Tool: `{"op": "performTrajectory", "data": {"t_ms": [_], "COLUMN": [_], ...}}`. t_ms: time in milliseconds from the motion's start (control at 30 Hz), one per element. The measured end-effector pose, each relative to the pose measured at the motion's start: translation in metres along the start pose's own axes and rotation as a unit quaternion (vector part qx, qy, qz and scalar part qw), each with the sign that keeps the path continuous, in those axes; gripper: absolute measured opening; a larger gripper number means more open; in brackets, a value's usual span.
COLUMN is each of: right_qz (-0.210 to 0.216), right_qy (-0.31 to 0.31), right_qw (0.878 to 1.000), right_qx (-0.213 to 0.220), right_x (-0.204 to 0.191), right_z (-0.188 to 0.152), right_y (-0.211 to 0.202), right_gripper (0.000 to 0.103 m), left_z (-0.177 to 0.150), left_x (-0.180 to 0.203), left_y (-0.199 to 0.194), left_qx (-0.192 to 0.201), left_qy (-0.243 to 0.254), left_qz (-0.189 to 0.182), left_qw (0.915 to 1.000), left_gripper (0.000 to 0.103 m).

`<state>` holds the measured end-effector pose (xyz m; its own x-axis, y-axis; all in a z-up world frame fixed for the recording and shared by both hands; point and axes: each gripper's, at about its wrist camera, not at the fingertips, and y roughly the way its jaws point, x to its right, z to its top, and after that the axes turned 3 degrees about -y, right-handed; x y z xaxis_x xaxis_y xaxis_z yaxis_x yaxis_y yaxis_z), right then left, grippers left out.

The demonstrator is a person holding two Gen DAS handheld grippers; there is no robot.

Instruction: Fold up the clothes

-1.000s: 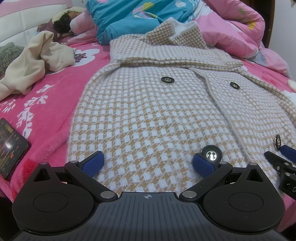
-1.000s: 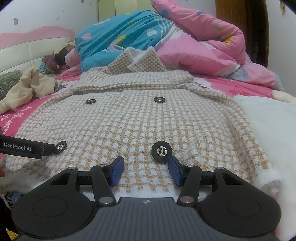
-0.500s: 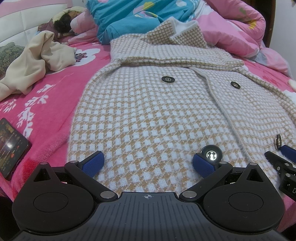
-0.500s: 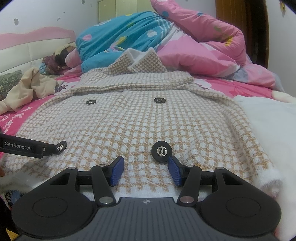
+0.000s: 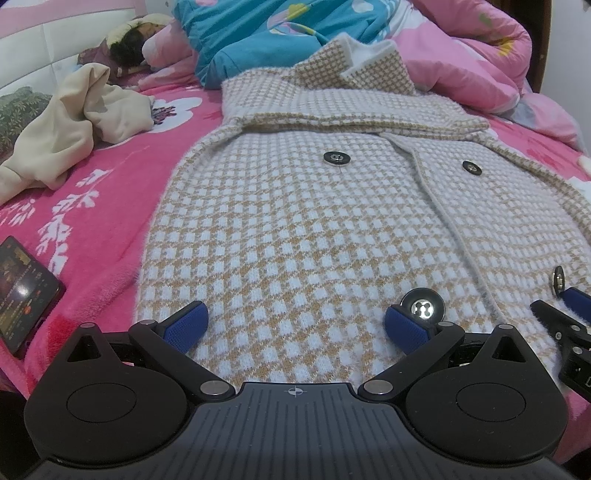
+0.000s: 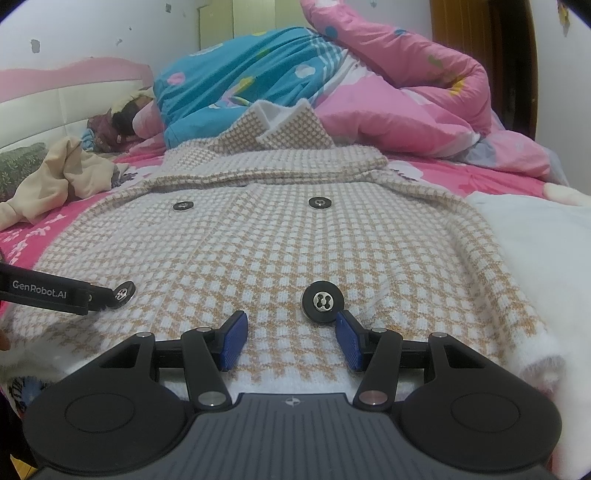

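Note:
A tan-and-white houndstooth coat point(image 5: 295, 229) lies flat and buttoned on the pink bed, collar at the far end and hem towards me. My left gripper point(image 5: 295, 326) stands wide open at the hem's left part, its fingers resting low on the knit with nothing pinched. A shiny dark button point(image 5: 423, 308) sits just beyond its right finger. In the right wrist view the coat point(image 6: 280, 236) fills the middle. My right gripper point(image 6: 291, 339) is open over the hem's right part, a button point(image 6: 323, 301) just ahead of its right finger. One left gripper finger point(image 6: 48, 295) reaches in from the left.
A crumpled beige garment point(image 5: 74, 129) lies far left on the pink sheet point(image 5: 110, 192), and a lit phone point(image 5: 22, 291) sits near the left edge. Blue point(image 5: 277, 33) and pink quilts point(image 5: 461, 55) are piled behind the collar. A white fluffy cloth point(image 6: 535, 251) lies to the right.

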<state>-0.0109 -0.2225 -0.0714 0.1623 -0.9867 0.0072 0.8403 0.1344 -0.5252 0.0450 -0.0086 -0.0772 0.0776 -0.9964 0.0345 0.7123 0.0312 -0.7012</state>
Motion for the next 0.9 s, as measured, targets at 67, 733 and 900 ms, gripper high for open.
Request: {"op": "performTrajectory", "data": {"t_ms": [67, 733, 900], "right_qz": [0.000, 0.035, 0.051], "right_qy": [0.000, -0.006, -0.015], "right_qw": [1.000, 0.999, 0.998], "right_qx": [0.002, 0.034, 0.023], "right_x": [0.000, 0.010, 0.014], "right_z": [-0.001, -0.010, -0.007], "right_y": [0.000, -0.008, -0.015], "right_gripper": [0.055, 0.056, 0.056], "left_z": [0.000, -0.014, -0.028], "left_x": [0.000, -0.002, -0.009], "left_y": [0.000, -0.016, -0.039], "left_qx": [0.000, 0.041, 0.077], "left_qy": [0.000, 0.004, 0.028], "left_qz": [0.001, -0.001, -0.007], "left_qw": [1.0000, 0.9992, 0.9966], "left_gripper": [0.103, 0.103, 0.103]}}
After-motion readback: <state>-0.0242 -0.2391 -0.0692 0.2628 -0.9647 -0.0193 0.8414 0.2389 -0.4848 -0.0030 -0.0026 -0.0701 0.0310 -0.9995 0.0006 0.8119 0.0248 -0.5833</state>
